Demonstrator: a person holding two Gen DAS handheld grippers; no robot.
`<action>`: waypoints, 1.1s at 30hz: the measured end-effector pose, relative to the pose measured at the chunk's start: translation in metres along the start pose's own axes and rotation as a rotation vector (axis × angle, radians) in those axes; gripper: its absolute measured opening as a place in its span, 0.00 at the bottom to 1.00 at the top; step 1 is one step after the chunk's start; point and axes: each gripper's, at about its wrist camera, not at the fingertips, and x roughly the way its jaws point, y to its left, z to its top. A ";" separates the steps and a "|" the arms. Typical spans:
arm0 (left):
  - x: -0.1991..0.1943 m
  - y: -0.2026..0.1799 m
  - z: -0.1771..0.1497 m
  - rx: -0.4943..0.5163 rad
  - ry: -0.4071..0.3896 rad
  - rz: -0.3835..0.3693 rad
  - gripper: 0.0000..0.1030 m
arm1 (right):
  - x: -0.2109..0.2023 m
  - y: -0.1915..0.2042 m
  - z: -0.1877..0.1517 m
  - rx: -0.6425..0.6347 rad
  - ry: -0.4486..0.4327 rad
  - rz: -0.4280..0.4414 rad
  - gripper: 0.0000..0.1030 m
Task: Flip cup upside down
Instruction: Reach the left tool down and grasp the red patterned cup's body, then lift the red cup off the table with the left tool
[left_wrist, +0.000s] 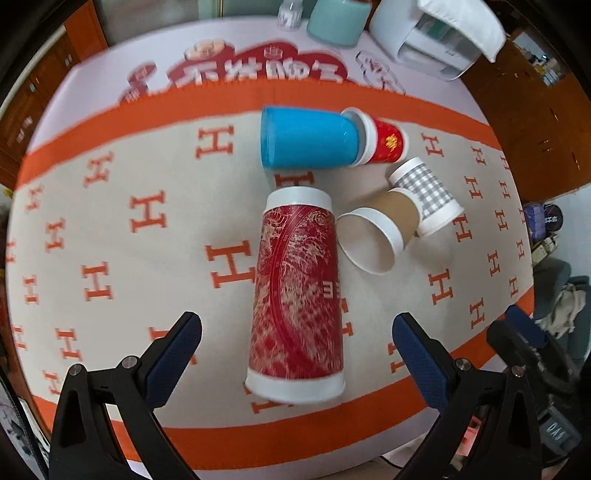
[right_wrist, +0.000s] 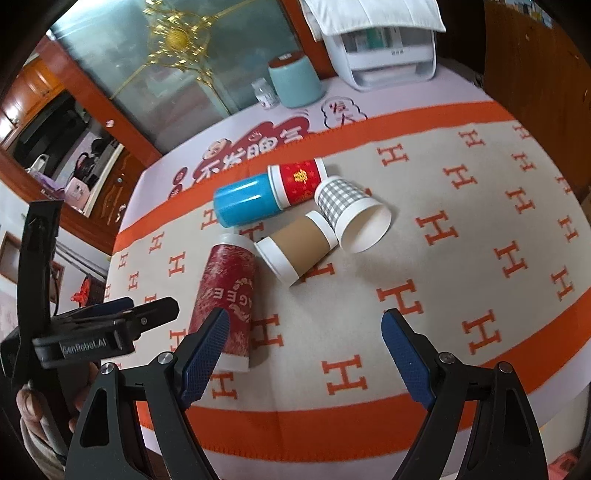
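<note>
Several cups lie on their sides on the cloth. A tall dark-red patterned cup (left_wrist: 297, 291) lies with its wide rim toward me; it also shows in the right wrist view (right_wrist: 225, 299). Beyond it lie a blue cup (left_wrist: 306, 138), a small red cup (left_wrist: 388, 142), a brown-sleeved cup (left_wrist: 380, 236) and a grey checked cup (left_wrist: 428, 199). My left gripper (left_wrist: 295, 332) is open, its fingers on either side of the dark-red cup's lower part, not touching. My right gripper (right_wrist: 304, 332) is open and empty above the cloth, to the right of that cup.
The beige cloth with orange H letters and orange border (right_wrist: 461, 258) covers the table. At the back stand a teal container (right_wrist: 295, 83), a small jar (right_wrist: 264, 94) and a white appliance (right_wrist: 388, 48). The left gripper's body (right_wrist: 92, 332) shows at left in the right wrist view.
</note>
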 end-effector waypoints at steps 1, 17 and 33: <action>0.010 0.002 0.006 -0.009 0.027 -0.009 0.99 | 0.009 -0.001 0.003 0.005 0.008 -0.004 0.83; 0.103 -0.011 0.035 0.035 0.265 -0.027 0.90 | 0.100 -0.027 0.005 0.104 0.172 -0.022 0.83; 0.111 -0.010 0.031 -0.007 0.309 -0.058 0.71 | 0.109 -0.036 0.002 0.140 0.198 -0.010 0.83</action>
